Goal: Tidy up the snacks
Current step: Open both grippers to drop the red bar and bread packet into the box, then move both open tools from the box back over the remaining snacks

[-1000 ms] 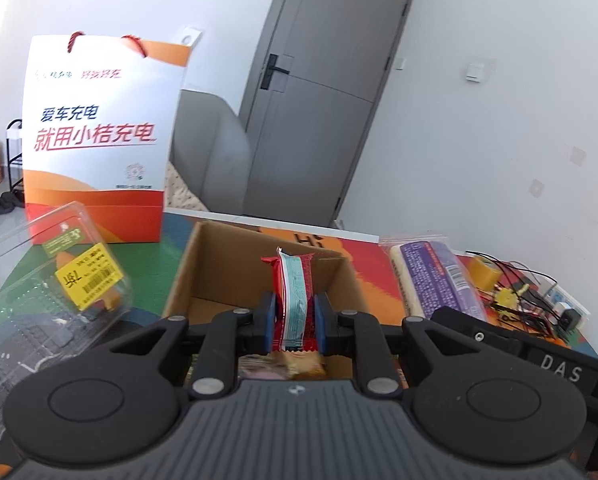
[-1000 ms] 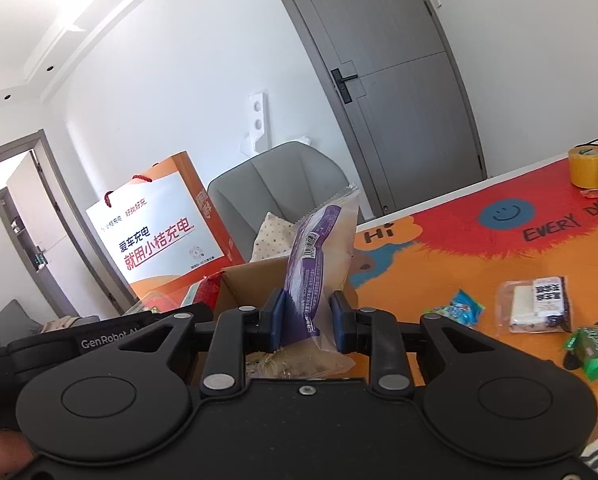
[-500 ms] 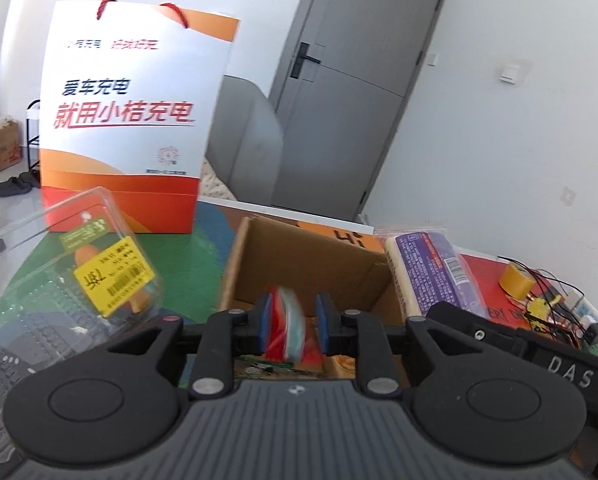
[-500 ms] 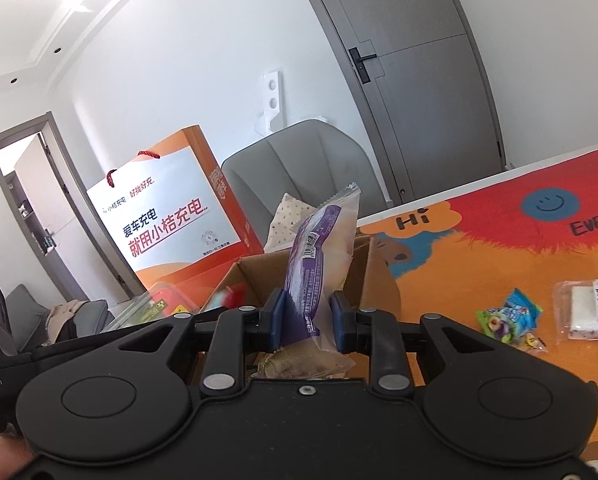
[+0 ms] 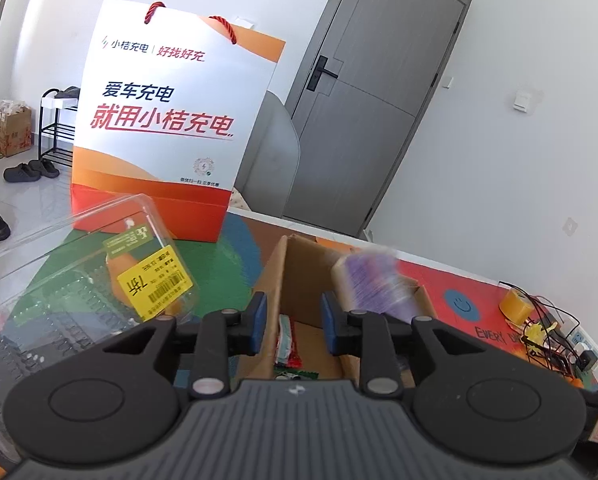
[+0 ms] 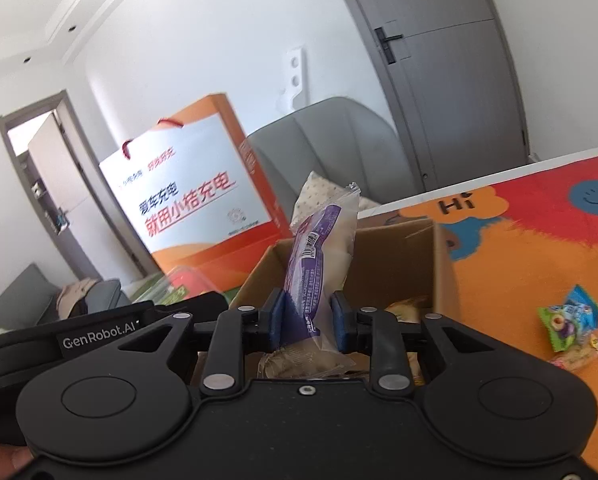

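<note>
Snacks: a red packet lies inside the cardboard box, below the left gripper, whose jaws have just been opening and stand apart with nothing between them. Only the right wrist view shows the purple-labelled bread pack upright between the pads of the right gripper, over the box; its jaws have just been opening, yet still touch the wrapper. That view alone shows loose snacks on the orange mat; the left view alone, a clear clamshell beside the box.
</note>
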The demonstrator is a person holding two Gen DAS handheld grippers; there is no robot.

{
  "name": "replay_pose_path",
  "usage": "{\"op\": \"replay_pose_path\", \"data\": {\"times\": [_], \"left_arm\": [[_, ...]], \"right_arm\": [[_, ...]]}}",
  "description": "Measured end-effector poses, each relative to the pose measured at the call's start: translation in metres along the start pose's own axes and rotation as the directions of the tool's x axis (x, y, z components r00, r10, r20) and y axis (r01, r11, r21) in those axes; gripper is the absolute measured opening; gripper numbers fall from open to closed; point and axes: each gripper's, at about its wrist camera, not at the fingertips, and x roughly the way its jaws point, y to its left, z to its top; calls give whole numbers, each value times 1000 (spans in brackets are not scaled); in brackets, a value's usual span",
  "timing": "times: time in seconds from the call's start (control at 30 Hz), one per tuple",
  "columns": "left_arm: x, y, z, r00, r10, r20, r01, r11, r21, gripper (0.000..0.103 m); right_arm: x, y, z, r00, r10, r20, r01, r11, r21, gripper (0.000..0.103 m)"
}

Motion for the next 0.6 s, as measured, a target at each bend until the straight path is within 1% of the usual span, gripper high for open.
{"op": "replay_pose_path", "data": {"times": [0.03,0.1,0.17,0.27,0.4,0.47,0.5,0.53,0.6], "left_arm": [[0,1,0,1000,2,-3,-2,1000,-3,28],[-1,1,-1,1000,-1,-6,1,1000,-4,31],[-1,1,-2,1000,-4,-8,4,1000,-4,33],[-3,-2,-4,1000,-13,-10,13,1000,-2,36],[-4,-10,-7,1000,-19,-7,19,1000,11,49],[-4,-15,-10,1000,-22,-13,22,1000,21,53],[-4,-17,-12,1000,-15,-9,15,999,29,58],[-4,-20,-13,1000,-12,-5,12,999,37,60],[-5,-24,-15,1000,-24,-11,25,999,43,62]], "right_arm": [[2,0,0,1000,-8,-9,8,1000,3,42],[-1,-2,-2,1000,-20,5,20,1000,12,47],[-6,-7,-3,1000,-22,5,21,999,31,47],[-16,-14,-3,999,-45,20,44,998,49,47],[-31,-26,-5,997,-75,32,72,995,74,47],[-38,-30,-8,997,-62,38,59,995,82,47],[-42,-31,-8,998,-52,39,49,995,82,47],[-46,-32,-9,997,-61,39,58,995,80,48],[-52,-33,-11,994,-98,43,95,993,70,49]]}}
